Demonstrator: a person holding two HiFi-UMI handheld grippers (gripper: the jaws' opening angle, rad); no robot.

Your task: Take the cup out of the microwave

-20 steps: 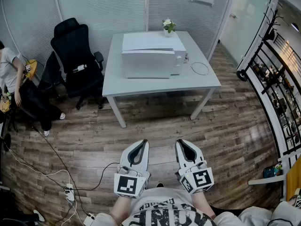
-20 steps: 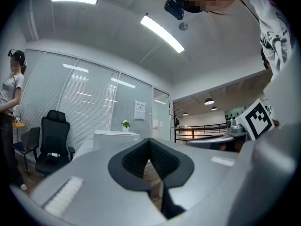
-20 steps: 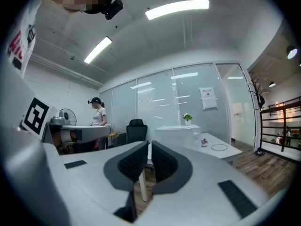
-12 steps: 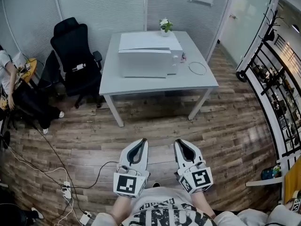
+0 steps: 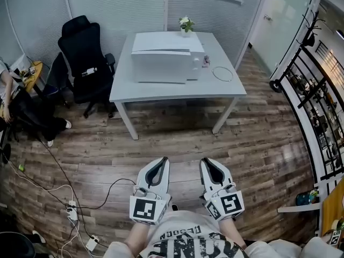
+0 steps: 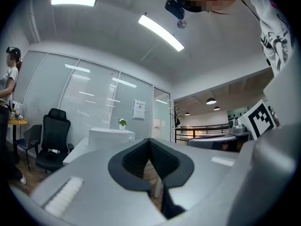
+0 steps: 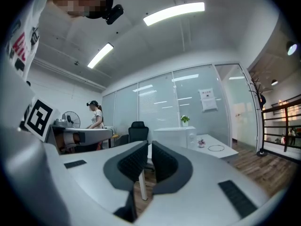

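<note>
The white microwave [image 5: 161, 58] stands on a grey table [image 5: 226, 90] across the room, its door closed, so the cup is hidden. It also shows small in the left gripper view as the microwave [image 6: 112, 136] and in the right gripper view as the microwave [image 7: 174, 135]. Both grippers are held side by side close to my body, pointing level toward the table and far from it. My left gripper [image 5: 160, 162] [image 6: 149, 141] is shut and empty. My right gripper [image 5: 207, 162] [image 7: 149, 146] is shut with nothing in it.
A black office chair [image 5: 86, 58] stands left of the table. A small flower pot [image 5: 185, 24] and a ring of cable [image 5: 221, 73] lie on the table. Cables and power strips [image 5: 70, 211] trail over the wooden floor at left. A person [image 5: 16, 106] sits far left; a railing [image 5: 317, 101] runs along the right.
The table and microwave have drifted slightly up and left in the head view and more floor shows. Both grippers keep their place and stay shut.
</note>
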